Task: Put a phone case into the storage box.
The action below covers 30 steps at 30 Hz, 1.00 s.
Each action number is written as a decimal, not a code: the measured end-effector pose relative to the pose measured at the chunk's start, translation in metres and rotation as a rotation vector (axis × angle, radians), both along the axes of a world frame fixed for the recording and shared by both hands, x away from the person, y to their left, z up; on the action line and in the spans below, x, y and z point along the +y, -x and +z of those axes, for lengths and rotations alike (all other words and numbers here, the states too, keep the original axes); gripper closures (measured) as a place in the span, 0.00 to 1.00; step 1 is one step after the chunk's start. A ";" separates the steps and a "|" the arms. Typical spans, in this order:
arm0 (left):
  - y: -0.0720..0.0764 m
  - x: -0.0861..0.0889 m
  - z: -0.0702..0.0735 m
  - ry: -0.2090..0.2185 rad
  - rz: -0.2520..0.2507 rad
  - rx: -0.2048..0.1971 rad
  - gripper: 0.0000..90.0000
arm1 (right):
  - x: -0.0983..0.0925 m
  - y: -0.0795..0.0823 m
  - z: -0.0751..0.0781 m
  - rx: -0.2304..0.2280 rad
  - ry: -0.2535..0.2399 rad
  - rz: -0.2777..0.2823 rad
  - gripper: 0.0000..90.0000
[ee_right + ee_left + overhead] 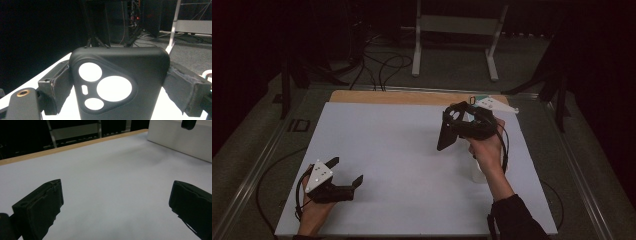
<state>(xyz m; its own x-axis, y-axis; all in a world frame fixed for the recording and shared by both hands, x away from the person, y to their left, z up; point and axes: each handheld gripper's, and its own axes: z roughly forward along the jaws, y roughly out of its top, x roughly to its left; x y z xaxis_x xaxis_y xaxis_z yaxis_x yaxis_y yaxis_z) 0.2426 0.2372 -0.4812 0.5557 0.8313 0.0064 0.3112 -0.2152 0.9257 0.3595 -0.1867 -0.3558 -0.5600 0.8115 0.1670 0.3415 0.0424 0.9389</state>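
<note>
Right gripper (446,134): clamped on a black phone case (117,87), one jaw pressing each long edge, held up off the table with the case hanging down and tilted in the high view.
Phone case: empty shell (445,135); the white sheet shows through its camera cut-outs in the right gripper view, so no phone sits in it.
Right hand (487,150): wrapped round the gripper's handle, forearm coming in from the near edge, cable trailing down along the wrist.
Under the right hand: a pale, small object (477,172) on the sheet, too blurred and half hidden to identify.
White box (182,140): seen in the left gripper view, lying on the sheet toward the far right side, well apart from the left jaws.
Left gripper (346,172): jaws spread wide with nothing between them, resting low at the near left corner, well apart from the case.
Left hand (314,207): on the handle, grey three-cornered plate (318,175) on top.
Table (387,150): white sheet over a wooden top whose strip shows at the far edge.
Progress, as a judgement: pick-up looks complete, since the case is gripped firmly and clear of the surface; carrying it somewhere and setting it down appears to remain, and the idle left gripper has not yet joined in.
</note>
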 end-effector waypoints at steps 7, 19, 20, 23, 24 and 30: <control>0.000 0.000 0.000 0.004 0.005 -0.001 0.00 | -0.003 -0.009 0.002 0.003 -0.017 -0.027 0.16; 0.000 -0.001 0.000 -0.005 0.007 -0.001 0.00 | -0.011 -0.027 0.000 0.010 -0.019 -0.075 0.16; 0.000 -0.001 0.000 -0.005 0.007 -0.002 0.00 | -0.012 -0.028 0.000 0.011 -0.017 -0.082 0.16; 0.000 -0.001 0.000 -0.006 0.008 -0.001 0.00 | -0.014 -0.031 0.001 0.011 -0.019 -0.092 0.16; 0.000 -0.001 0.000 -0.006 0.008 -0.001 0.00 | -0.014 -0.032 0.001 0.010 -0.017 -0.095 0.16; 0.000 -0.001 -0.001 -0.007 0.009 0.000 0.00 | -0.018 -0.040 0.004 0.006 -0.024 -0.119 0.16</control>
